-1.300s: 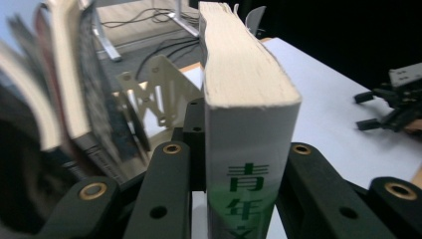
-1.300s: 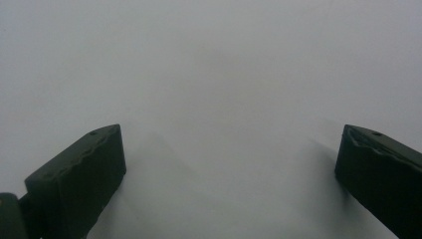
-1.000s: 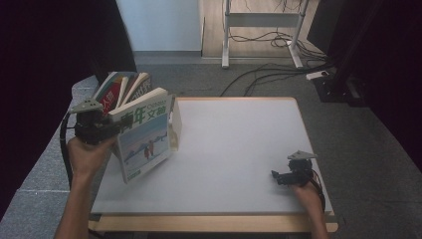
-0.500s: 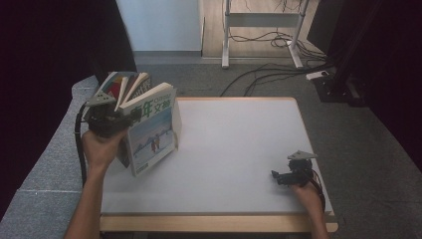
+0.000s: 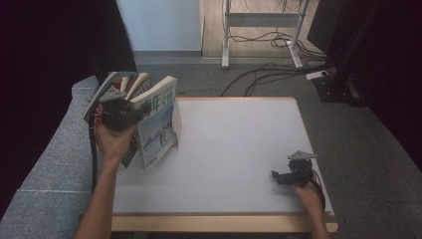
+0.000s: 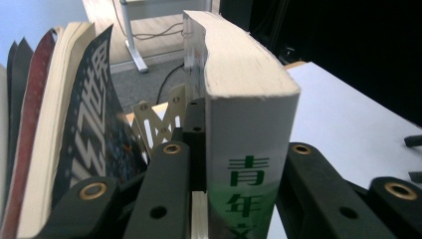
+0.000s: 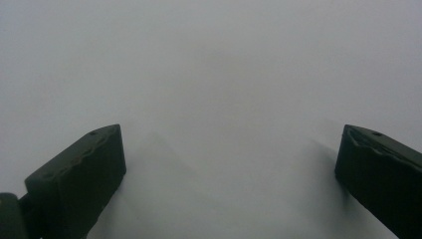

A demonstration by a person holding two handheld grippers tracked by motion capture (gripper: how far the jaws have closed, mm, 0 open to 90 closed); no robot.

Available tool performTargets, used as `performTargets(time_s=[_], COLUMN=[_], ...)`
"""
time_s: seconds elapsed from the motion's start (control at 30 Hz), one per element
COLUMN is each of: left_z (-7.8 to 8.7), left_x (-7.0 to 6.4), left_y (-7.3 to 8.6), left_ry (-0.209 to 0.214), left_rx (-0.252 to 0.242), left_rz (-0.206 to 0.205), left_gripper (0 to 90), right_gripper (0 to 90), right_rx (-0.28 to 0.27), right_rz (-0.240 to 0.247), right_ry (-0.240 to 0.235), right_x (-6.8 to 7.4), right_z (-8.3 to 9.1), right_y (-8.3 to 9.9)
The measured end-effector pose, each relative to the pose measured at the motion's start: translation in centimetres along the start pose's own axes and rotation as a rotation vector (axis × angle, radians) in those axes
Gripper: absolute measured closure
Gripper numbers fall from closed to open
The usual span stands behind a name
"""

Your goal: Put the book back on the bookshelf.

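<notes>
At the counter's far left corner, my left hand-held gripper clamped the spine of a thick white book with green lettering, its jaws either side of it, the book upright beside a fanned row of other books. My right hand-held gripper rested near the counter's front right edge, jaws spread wide over bare surface.

Left gripper raised at the white rectangular table's left edge, jaws clamped on a thick white paperback book, forearm extended. Right gripper low over the table's near-right corner, jaws spread wide.
</notes>
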State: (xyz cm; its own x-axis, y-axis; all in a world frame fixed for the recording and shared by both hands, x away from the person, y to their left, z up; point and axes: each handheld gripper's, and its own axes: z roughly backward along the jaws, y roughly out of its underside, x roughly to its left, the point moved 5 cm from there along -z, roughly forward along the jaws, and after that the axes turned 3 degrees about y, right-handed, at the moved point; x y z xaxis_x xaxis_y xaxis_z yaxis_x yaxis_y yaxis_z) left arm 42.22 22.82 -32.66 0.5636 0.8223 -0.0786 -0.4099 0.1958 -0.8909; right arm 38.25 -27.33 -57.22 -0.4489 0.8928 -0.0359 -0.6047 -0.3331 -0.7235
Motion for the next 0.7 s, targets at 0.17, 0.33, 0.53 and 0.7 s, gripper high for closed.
performTargets(time_s=[0.17,0.33,0.53,0.7], left_z=[-1.2,-2.6,-3.2,-2.7], left_x=[0.1,-0.3,-0.3,-0.7], left_y=[0.0,0.5,1.6,2.3], left_ry=[-0.01,-0.038,-0.032,-0.031], left_rx=[-0.016,-0.051,-0.084,-0.084], left_rz=[0.003,-0.033,-0.013,-0.029], left_gripper=[74.2,74.2,74.0,73.7], right_gripper=[0.0,0.0,0.0,0.0], right_rx=[0.0,0.0,0.001,0.001], right_rz=[-0.001,-0.002,-0.001,-0.001], right_ry=[0.0,-0.001,0.0,0.0], right_x=[0.0,0.0,0.0,0.0], right_z=[0.0,0.0,0.0,0.0], right_y=[0.0,0.0,0.0,0.0])
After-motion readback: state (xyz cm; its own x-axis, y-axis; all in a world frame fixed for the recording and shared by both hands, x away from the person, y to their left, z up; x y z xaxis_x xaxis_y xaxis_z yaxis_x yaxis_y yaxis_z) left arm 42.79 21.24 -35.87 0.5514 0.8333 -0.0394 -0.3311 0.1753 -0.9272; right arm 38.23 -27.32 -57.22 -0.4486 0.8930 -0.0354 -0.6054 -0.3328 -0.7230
